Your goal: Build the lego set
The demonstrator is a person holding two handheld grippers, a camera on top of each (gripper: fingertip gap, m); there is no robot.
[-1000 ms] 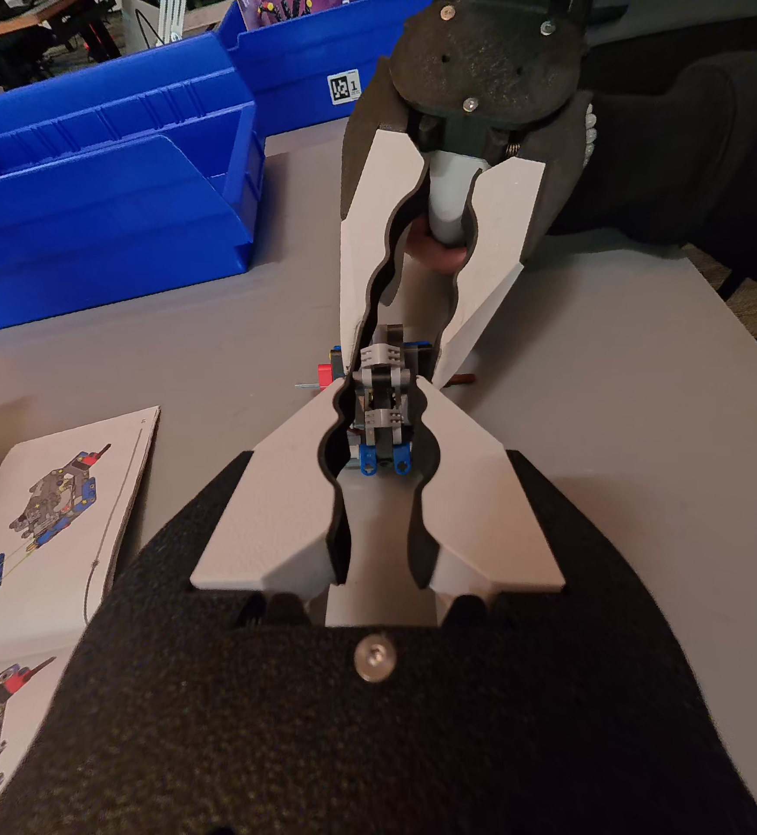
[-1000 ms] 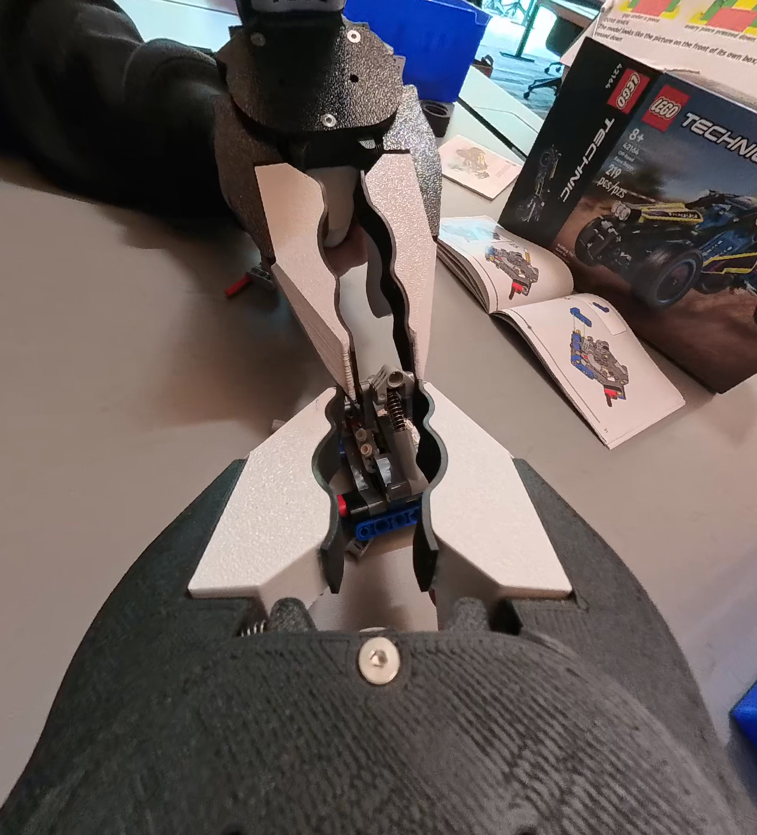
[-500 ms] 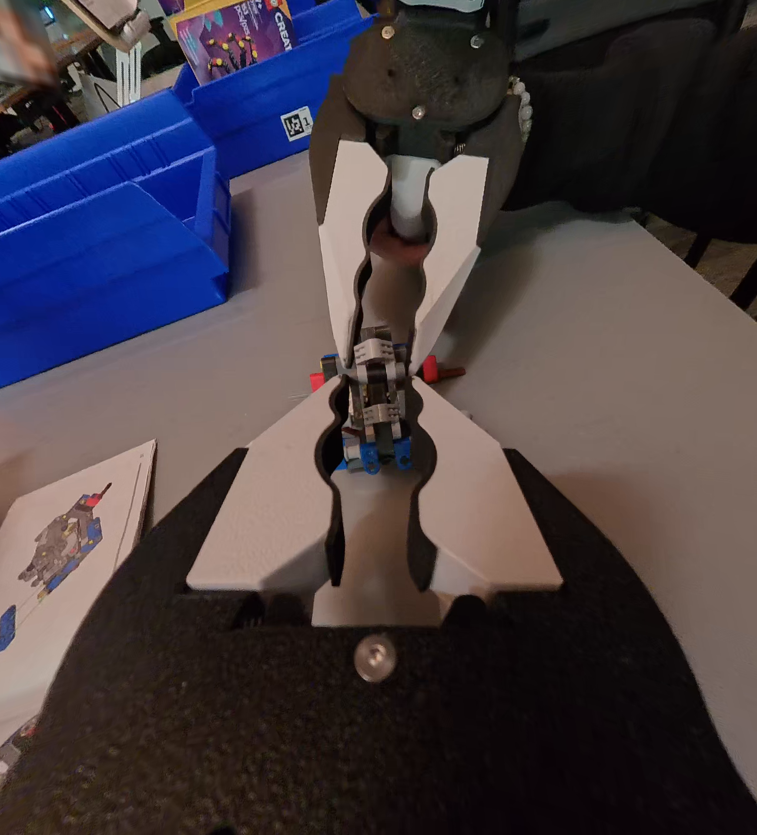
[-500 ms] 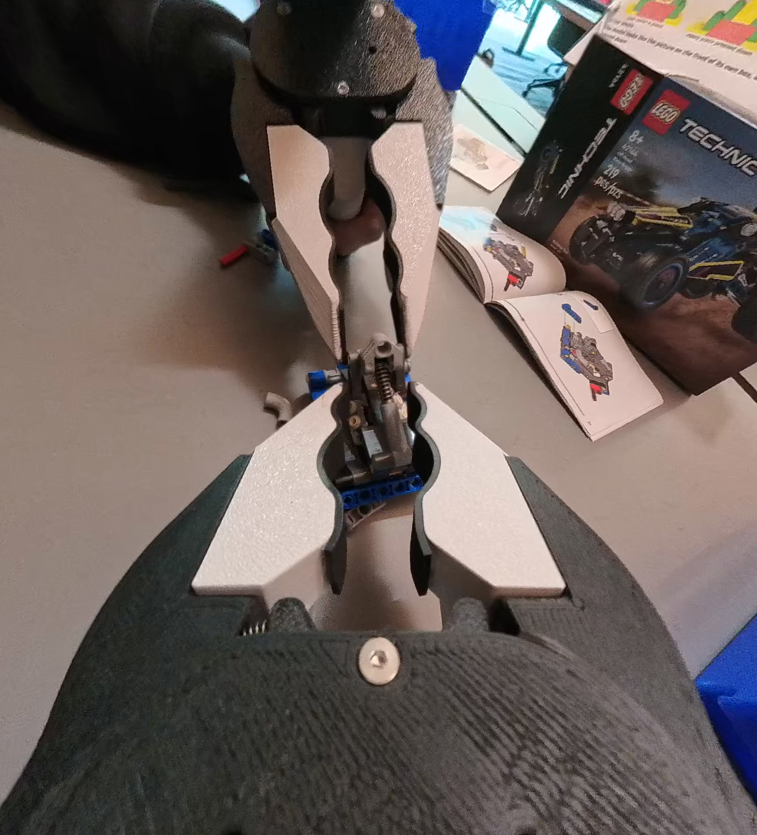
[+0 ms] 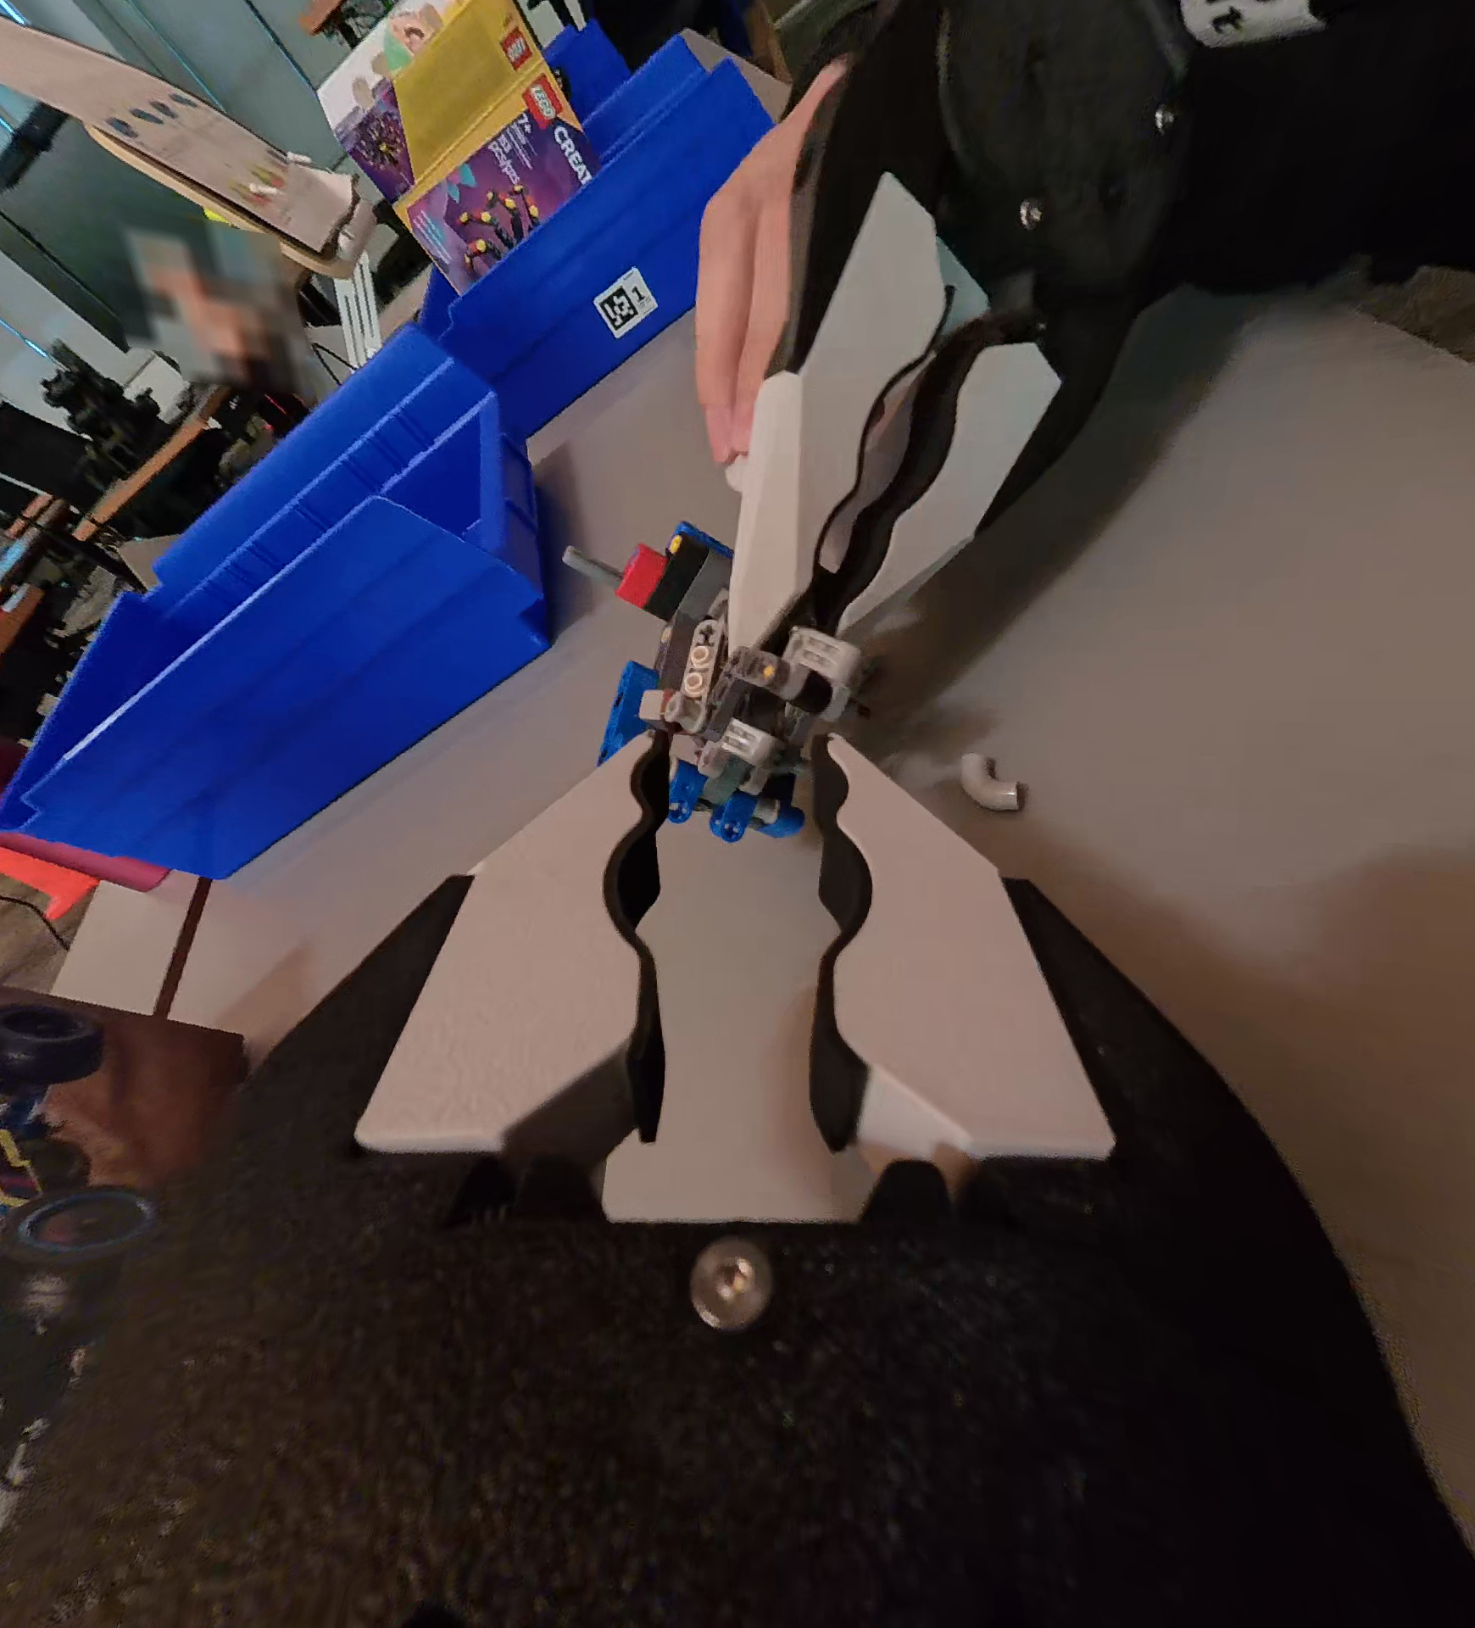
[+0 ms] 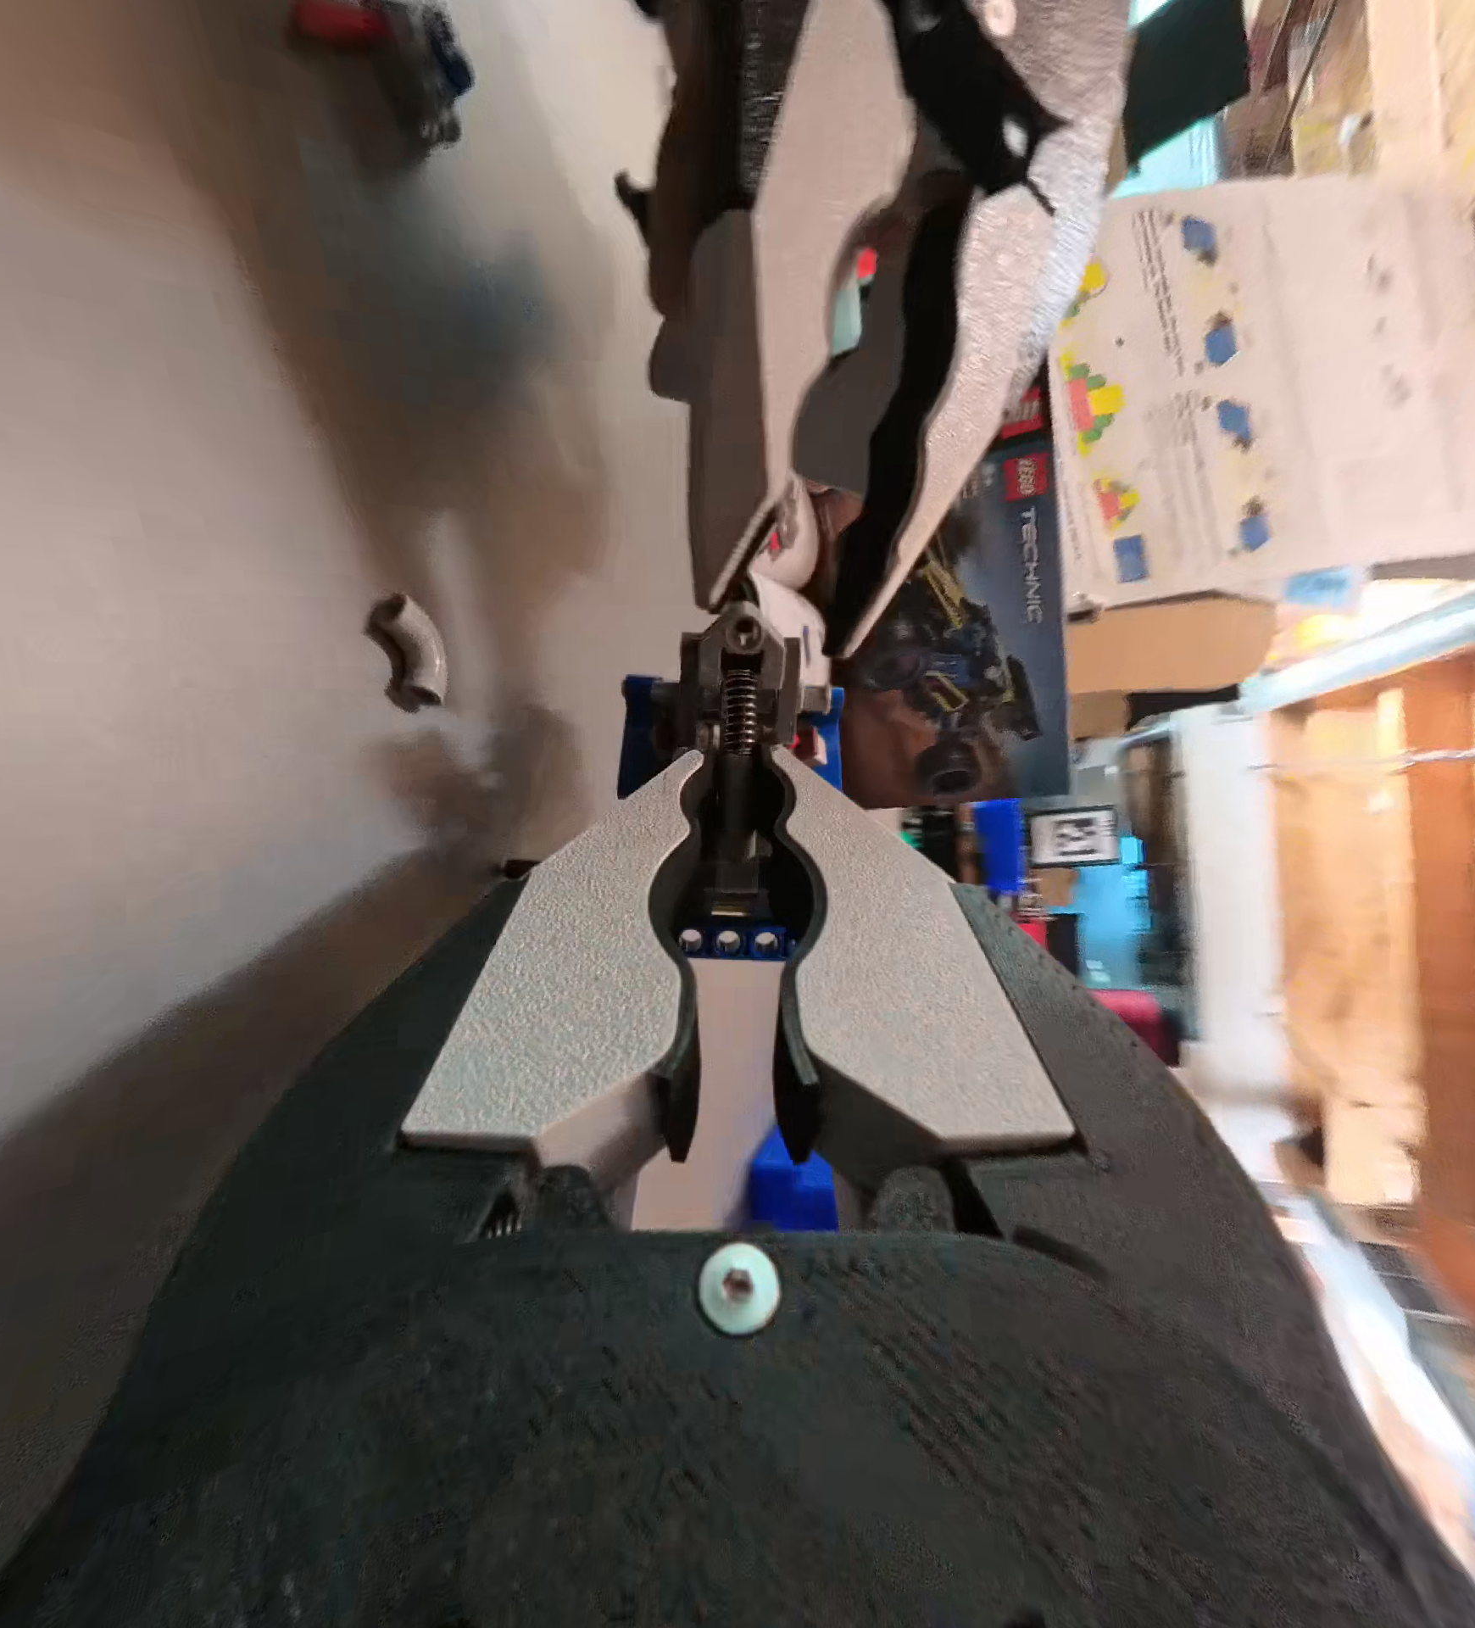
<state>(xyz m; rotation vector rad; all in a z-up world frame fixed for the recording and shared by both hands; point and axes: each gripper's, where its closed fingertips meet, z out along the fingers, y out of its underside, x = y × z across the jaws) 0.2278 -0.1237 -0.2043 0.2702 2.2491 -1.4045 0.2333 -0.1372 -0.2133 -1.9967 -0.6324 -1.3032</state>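
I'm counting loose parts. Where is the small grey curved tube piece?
The grey curved tube piece lies loose on the table, just right of the brick assembly in the left wrist view, touching neither claw.

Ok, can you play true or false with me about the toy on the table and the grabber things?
1. The bins behind the toy are blue. True: the blue bins stand on the table.
2. The brick model is all yellow. False: it is mostly grey, black and blue, with a red bit on one end.
3. A small curved grey piece lies on the table beside the model. True, and it is loose, not touching the model.
4. The right gripper has its jaws wide open with nothing between them. False: its jaws are almost together, pinching the dark part of the model that has a spring.
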